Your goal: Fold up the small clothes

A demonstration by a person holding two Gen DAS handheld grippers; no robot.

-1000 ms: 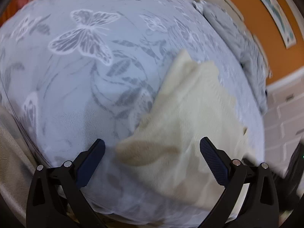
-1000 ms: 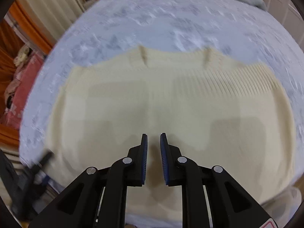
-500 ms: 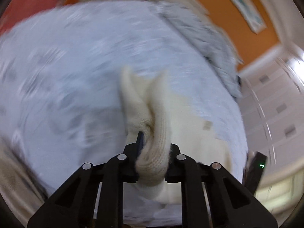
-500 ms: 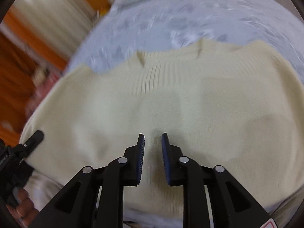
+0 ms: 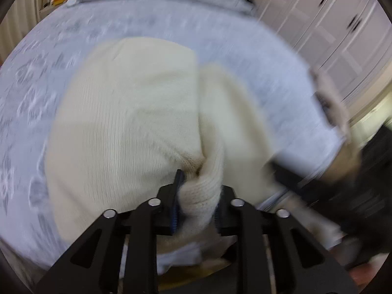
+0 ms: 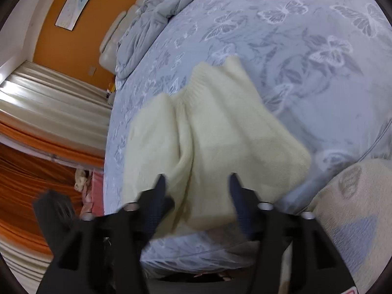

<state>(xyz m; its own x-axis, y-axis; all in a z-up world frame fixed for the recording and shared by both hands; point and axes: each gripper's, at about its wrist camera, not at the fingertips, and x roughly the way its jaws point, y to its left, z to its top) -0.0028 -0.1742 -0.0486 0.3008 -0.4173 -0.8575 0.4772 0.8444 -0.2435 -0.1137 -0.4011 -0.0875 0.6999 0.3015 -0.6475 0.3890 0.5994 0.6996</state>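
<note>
A cream knitted sweater [image 5: 127, 122] lies on the bed's grey butterfly-print cover [image 5: 36, 85]. My left gripper [image 5: 199, 183] has the ribbed sleeve cuff [image 5: 201, 198] bunched between its pads, with the sleeve drawn over the sweater body; its jaws are opening. In the right wrist view the sweater [image 6: 232, 127] lies partly folded, its ribbed hem toward the far side. My right gripper [image 6: 197, 178] hovers above the near edge of the sweater, its jaws opening wide with nothing pinched between them. The view is blurred by motion.
A crumpled grey duvet [image 6: 152, 24] lies along the headboard. White wardrobe doors [image 5: 330, 24] stand beyond the bed. Curtains [image 6: 36, 98] and an orange wall are on the other side. A cream printed blanket [image 6: 355, 196] hangs at the bed's near corner.
My left gripper shut on the sleeve cuff and carried it across over the sweater body. My right gripper went from shut to wide open and swung sideways along the bed edge.
</note>
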